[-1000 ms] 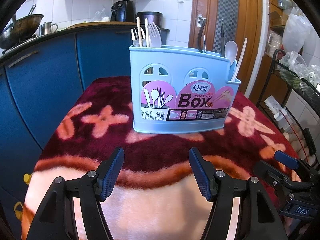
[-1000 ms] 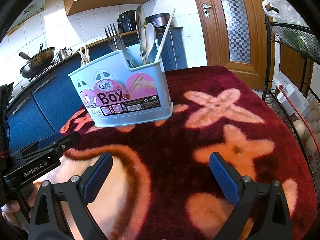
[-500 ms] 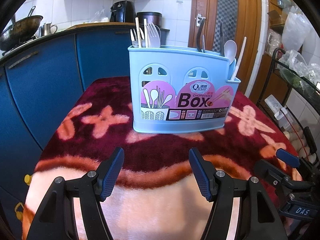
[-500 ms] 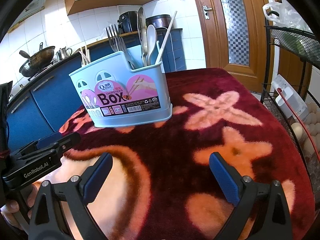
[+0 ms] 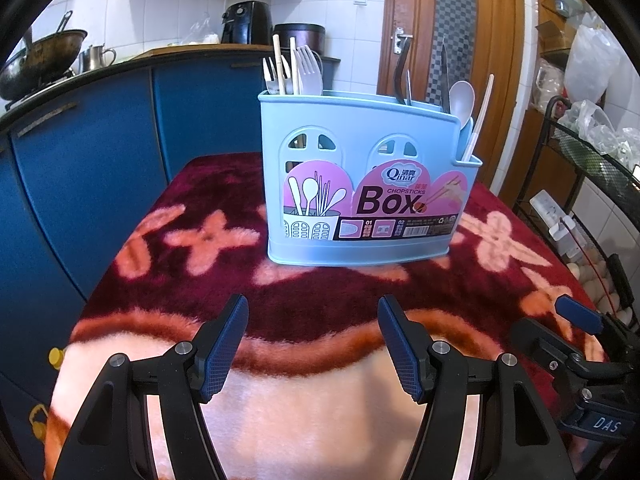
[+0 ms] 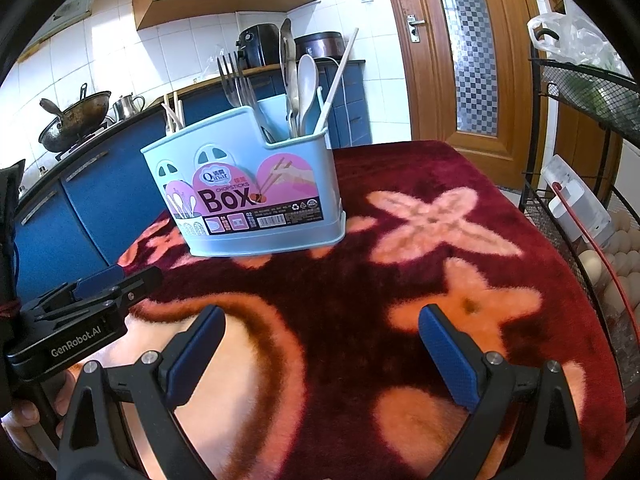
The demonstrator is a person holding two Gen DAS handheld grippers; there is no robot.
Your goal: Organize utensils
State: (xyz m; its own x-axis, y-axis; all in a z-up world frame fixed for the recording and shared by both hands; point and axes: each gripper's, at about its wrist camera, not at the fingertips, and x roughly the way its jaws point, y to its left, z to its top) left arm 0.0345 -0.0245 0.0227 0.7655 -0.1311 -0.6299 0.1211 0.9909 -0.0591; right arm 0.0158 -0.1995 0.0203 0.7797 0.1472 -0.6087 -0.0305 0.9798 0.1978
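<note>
Hovering over the near edge of the blanket-covered tabletop point(image 5: 208, 280), the left gripper point(image 5: 313, 340) and right gripper point(image 6: 320, 344) both gape, holding nothing. The blue utensil box point(image 5: 360, 184) stands toward the far edge, forks point(image 5: 308, 70) and chopsticks point(image 5: 278, 64) in its left compartment, spoons point(image 6: 308, 92) in its right. Sorting looks finished or barely begun; any next move needs a reach forward to the box

Light-blue utensil box point(image 5: 360, 184) upright on plush red blanket point(image 5: 208, 292), beyond empty, parted jaws.
</note>
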